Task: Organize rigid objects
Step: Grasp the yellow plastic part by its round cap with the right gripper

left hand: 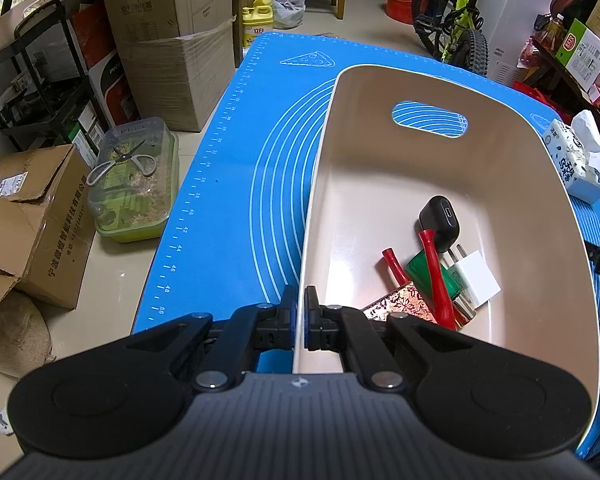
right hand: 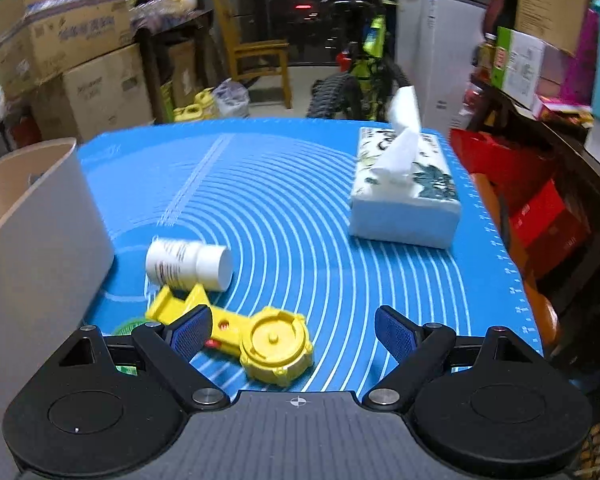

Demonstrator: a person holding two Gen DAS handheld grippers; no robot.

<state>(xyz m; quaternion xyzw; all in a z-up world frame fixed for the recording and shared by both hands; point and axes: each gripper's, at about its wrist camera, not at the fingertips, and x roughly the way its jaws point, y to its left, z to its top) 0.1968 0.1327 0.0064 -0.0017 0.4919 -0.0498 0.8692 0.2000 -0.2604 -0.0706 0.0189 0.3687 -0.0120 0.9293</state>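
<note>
My left gripper [left hand: 300, 318] is shut on the near rim of the beige basket [left hand: 380, 88], which stands on the blue mat. In the basket lie a black charger case [left hand: 440, 216], a white plug adapter [left hand: 476, 280], a red tool [left hand: 436, 276], a green piece [left hand: 420, 268] and a patterned red box [left hand: 400, 300]. My right gripper [right hand: 292, 332] hangs open over the mat. The yellow plastic toy [right hand: 260, 338] lies partly between its fingers, untouched. A white pill bottle [right hand: 188, 264] lies on its side just beyond. The basket's outer wall [right hand: 40, 232] stands at the left.
A tissue box [right hand: 404, 200] sits at the mat's far right, also seen as a tissue pack [left hand: 576, 160]. A green item [right hand: 130, 326] peeks out behind the left finger. Cardboard boxes [left hand: 164, 40], a bike [left hand: 456, 16] and a clear container with scissors [left hand: 136, 184] stand around the table.
</note>
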